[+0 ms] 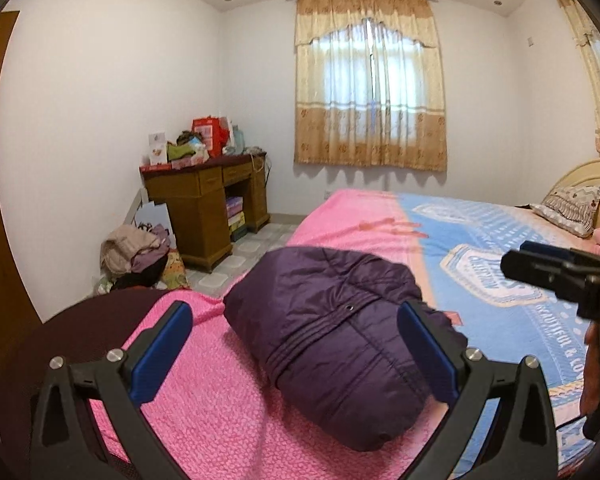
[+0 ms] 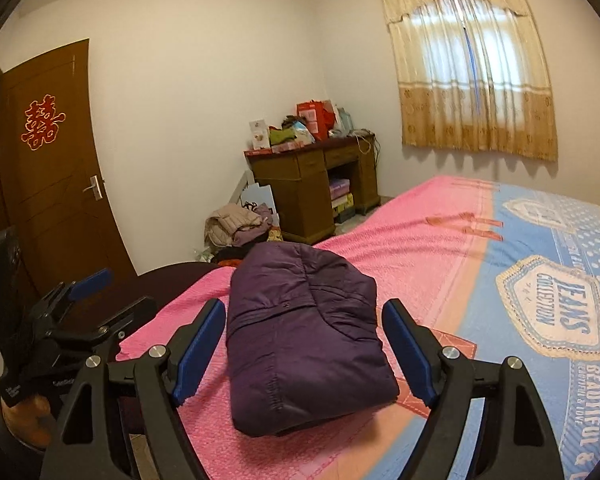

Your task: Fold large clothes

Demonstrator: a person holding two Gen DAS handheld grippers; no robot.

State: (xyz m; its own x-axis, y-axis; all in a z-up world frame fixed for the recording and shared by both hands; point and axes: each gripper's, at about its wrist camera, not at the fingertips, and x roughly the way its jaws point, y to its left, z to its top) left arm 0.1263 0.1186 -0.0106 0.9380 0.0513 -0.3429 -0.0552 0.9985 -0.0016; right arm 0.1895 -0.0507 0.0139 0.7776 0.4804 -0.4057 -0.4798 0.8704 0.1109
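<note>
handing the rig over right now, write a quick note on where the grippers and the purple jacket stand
Left gripper: open, empty, held over the near end of the purple jacket.
Right gripper: open, empty, also aimed at the jacket from the near side.
The jacket lies as a compact folded bundle on the pink blanket near the foot of the bed; neither gripper is gripping it.
Done: the jacket looks folded.
Left: maybe tidy or move the bundle. A pile of clothes sits on the floor by the wooden desk; whether it belongs to this job is not clear.
</note>
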